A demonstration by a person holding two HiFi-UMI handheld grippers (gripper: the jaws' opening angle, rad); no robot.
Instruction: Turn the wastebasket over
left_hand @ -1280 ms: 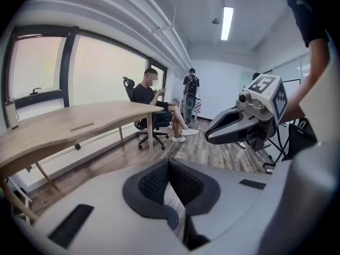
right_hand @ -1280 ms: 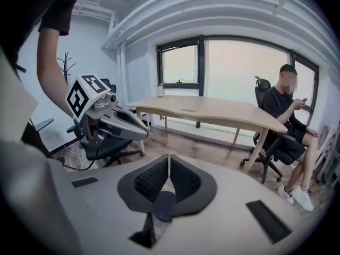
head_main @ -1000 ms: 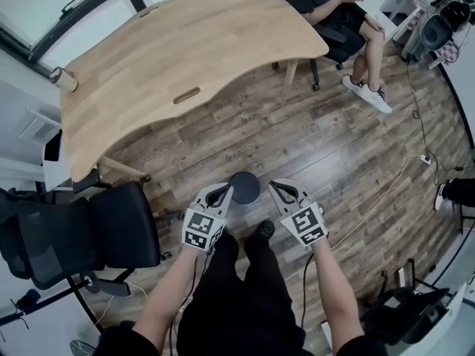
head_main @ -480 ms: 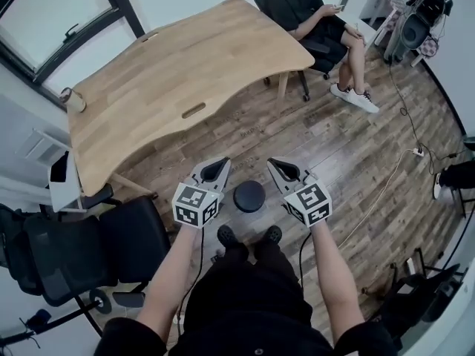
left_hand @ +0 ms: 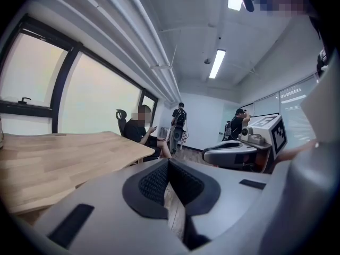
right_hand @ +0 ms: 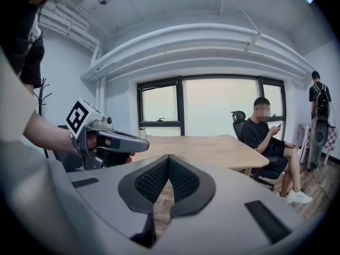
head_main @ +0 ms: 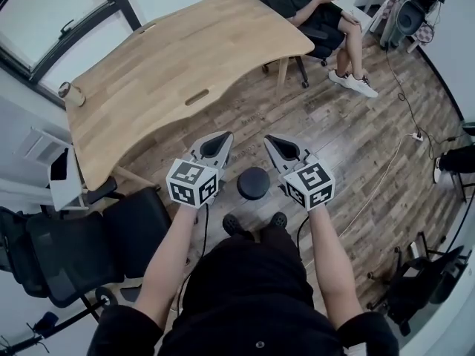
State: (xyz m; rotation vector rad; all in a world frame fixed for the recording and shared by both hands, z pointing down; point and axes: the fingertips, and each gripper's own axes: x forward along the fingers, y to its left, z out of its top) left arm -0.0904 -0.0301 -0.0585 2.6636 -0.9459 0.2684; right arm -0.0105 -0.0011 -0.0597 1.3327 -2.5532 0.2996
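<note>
The wastebasket point(head_main: 253, 183) shows only in the head view, as a dark round disc on the floor point(head_main: 334, 139) just ahead of the person's shoes point(head_main: 231, 224). Seen from straight above, its walls are hidden, so I cannot tell which end is up. Both gripper views look level across the room, and the tongs' own grey bodies block the floor below them. The seated person point(head_main: 319, 6) is cut off by the head view's top edge, and a black mesh chair point(head_main: 89, 243) runs out at the left edge. The floor is dark, worn wood planks with a thin white cable point(head_main: 386, 184) trailing over it. The desk point(head_main: 185, 58) is pale wood with a curved front edge and a slot in its top, and a small cup point(head_main: 72, 93) stands near its far left corner. The left tongs point(head_main: 225, 135) and right tongs point(head_main: 269, 138) are smooth grey plastic with black ribbed pads, each carrying a cube of square markers. They are held in the air on either side of the wastebasket, well clear of it. In its own view the left tongs point(left_hand: 168, 166) are clenched, the pads meeting at the tip on nothing, with only a sliver of floor visible behind them. The right tongs point(right_hand: 168, 161) are clenched the same way and also empty.
</note>
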